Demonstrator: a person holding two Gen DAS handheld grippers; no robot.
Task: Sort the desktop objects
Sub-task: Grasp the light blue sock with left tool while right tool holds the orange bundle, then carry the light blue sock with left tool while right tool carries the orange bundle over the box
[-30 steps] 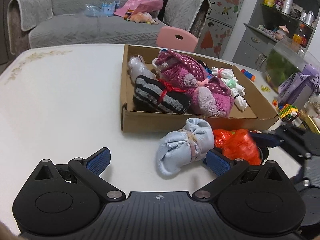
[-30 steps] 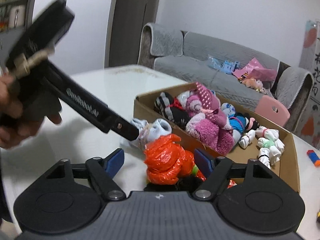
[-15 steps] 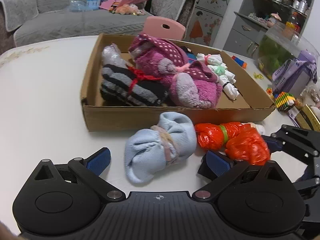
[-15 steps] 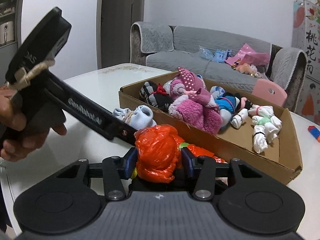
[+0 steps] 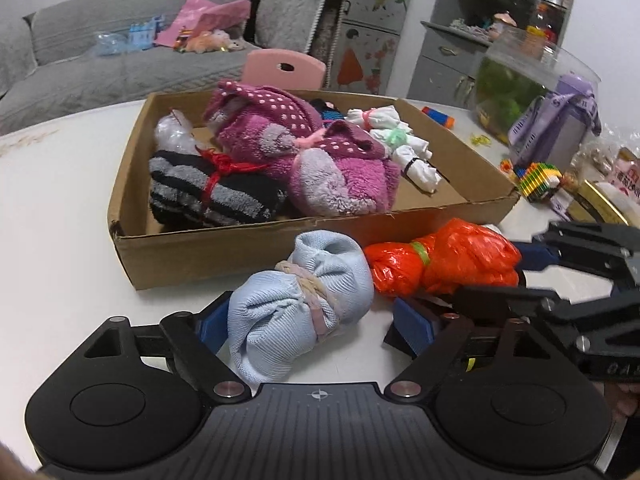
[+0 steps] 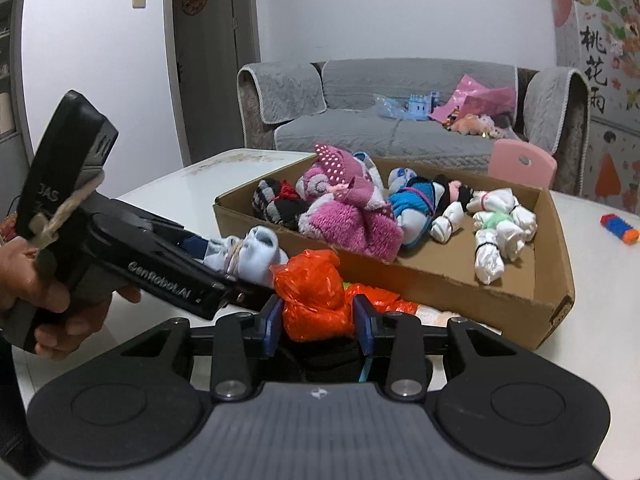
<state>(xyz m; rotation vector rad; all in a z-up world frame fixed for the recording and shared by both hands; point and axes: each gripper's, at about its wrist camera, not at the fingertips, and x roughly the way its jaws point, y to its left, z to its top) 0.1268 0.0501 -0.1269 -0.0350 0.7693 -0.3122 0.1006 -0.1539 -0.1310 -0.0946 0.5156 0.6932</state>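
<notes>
On the white desk (image 5: 48, 216) a shallow cardboard box (image 5: 240, 256) lies just beyond both tools, its near wall facing them. The left tool (image 5: 316, 320) sits low over the desk with its blue pads spread wide on either side of a pale blue sock bundle (image 5: 304, 300) tied round the middle with a beige band; the left pad touches or nearly touches the cloth, while the right pad stands clear of it, so nothing is clamped. This bundle rests on the desk right against the box's near wall. Just to its right lies an orange plastic bag bundle (image 5: 444, 264), cinched with a green band, also close to the box's front wall. The right tool (image 6: 316, 322) has its two pads pressed tight onto one end of this orange bundle (image 6: 316, 300), squeezing the plastic between them; whether the bundle is off the desk cannot be told. From the right wrist view the left tool (image 6: 224, 256) shows as a long black body gripped by the person's left hand (image 6: 44, 292), reaching toward the blue sock bundle (image 6: 252, 252). Inside the box (image 6: 440, 280) lie a black and grey striped sock roll (image 5: 212, 196) bound with red string, fluffy pink and purple dotted socks (image 5: 304, 160), a clear plastic bag (image 5: 176, 136) in the far left corner, white knotted bundles (image 5: 400, 148) toward the right, and a blue and black sock pair (image 6: 416, 204). Beyond the box's right side, a small blue and orange toy (image 6: 618, 230) lies on the desk.
</notes>
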